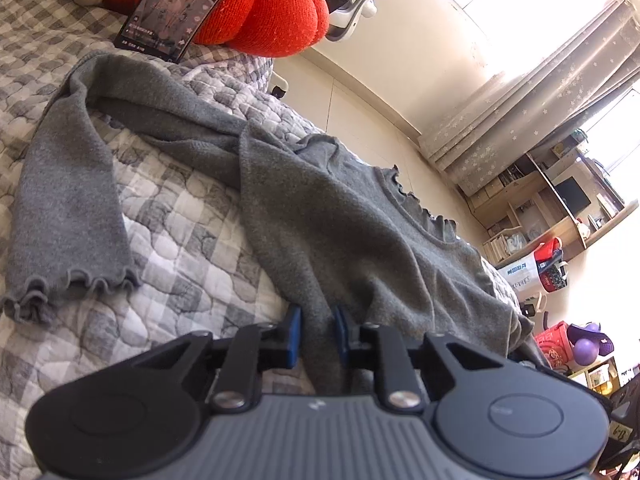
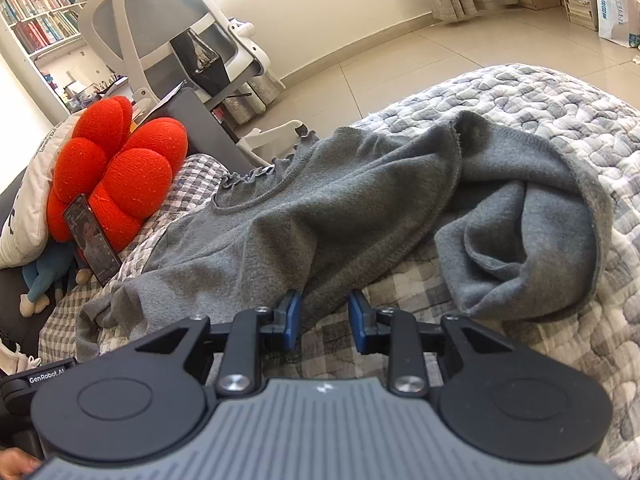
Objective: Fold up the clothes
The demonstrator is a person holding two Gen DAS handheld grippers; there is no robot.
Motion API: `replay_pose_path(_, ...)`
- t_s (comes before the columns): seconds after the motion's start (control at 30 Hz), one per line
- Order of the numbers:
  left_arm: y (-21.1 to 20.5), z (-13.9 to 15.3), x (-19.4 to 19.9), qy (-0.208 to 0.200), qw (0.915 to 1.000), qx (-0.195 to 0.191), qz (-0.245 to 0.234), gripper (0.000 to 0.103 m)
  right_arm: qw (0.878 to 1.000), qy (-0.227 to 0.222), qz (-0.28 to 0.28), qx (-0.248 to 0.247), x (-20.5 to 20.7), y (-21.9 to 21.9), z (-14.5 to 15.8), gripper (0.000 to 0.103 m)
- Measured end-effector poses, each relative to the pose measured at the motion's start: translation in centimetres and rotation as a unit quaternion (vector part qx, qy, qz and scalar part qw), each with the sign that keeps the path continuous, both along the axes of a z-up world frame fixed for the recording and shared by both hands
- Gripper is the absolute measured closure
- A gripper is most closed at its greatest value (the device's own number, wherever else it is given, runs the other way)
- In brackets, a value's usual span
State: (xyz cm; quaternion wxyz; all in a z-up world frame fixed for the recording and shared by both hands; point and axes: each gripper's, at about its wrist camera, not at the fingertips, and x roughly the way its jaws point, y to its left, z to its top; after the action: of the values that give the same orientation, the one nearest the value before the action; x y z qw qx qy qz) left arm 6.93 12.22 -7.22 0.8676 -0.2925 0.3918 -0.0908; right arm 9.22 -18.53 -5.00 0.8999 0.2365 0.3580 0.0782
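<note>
Grey sweater (image 1: 340, 216) hem runs between our 2 grippers: left gripper (image 1: 317, 332) jaws pinch it, right gripper (image 2: 323, 322) jaws narrowly straddle its edge.

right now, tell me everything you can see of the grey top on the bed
The grey top is a soft knit with a frilled collar and frilled cuffs. It lies crumpled on the checked quilt, one sleeve stretched out, the other bunched. The left gripper pinches its hem; the right gripper has an edge between open jaws.
</note>
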Motion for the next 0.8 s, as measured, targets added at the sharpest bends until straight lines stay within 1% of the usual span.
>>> replay_pose_path(0.03, -0.1, 0.0, 0.0, -0.001, 1.0000, 0.004, 0.000, 0.088, 1.000, -0.004, 0.003, -0.001, 0.1, 0.2, -0.1, 0.073)
replay_pose_path(0.07, -0.2, 0.0, 0.0, -0.002, 1.0000, 0.007, -0.001, 0.094, 1.000, -0.007, 0.006, -0.005, 0.2, 0.3, -0.1, 0.073)
replay_pose_path(0.1, -0.2, 0.0, -0.1, -0.001, 1.0000, 0.008, 0.000, 0.097, 1.000, -0.009, 0.010, -0.009, 0.2, 0.4, -0.1, 0.078)
replay_pose_path(0.13, -0.2, 0.0, -0.1, 0.000, 1.0000, 0.008, 0.000, 0.098, 1.000, -0.010, 0.013, -0.013, 0.3, 0.5, -0.2, 0.082)
replay_pose_path(0.17, -0.1, 0.1, -0.2, 0.000, 1.0000, 0.009, 0.000, 0.099, 1.000, -0.008, 0.017, -0.012, 0.4, 0.5, -0.2, 0.096)
replay_pose_path(0.2, -0.1, 0.1, -0.2, 0.000, 0.9999, 0.010, -0.001, 0.099, 1.000, -0.005, 0.021, -0.010, 0.4, 0.4, -0.3, 0.098)
replay_pose_path(0.3, 0.1, 0.6, -0.5, -0.007, 0.9998, 0.019, -0.004, 0.099, 1.000, -0.005, 0.020, -0.002, 0.1, -0.1, -0.1, 0.099)
replay_pose_path(0.37, 0.1, 1.0, -0.7, -0.008, 0.9995, 0.030, -0.006, 0.099, 1.000, -0.010, 0.017, -0.008, -0.2, -0.3, 0.4, 0.099)
replay_pose_path(0.43, 0.1, 1.5, -0.7, -0.005, 0.9988, 0.049, -0.005, 0.099, 1.000, -0.018, 0.016, -0.015, -0.7, -0.3, 1.0, 0.099)
replay_pose_path(0.53, 0.3, 2.2, -1.1, -0.006, 0.9982, 0.060, -0.003, 0.100, 0.999, -0.034, 0.011, -0.027, -1.5, -0.4, 2.1, 0.099)
replay_pose_path(0.8, 1.4, 4.3, -2.7, -0.021, 0.9963, 0.083, 0.007, 0.100, 0.997, -0.070, -0.011, -0.039, -3.6, -1.8, 4.8, 0.099)
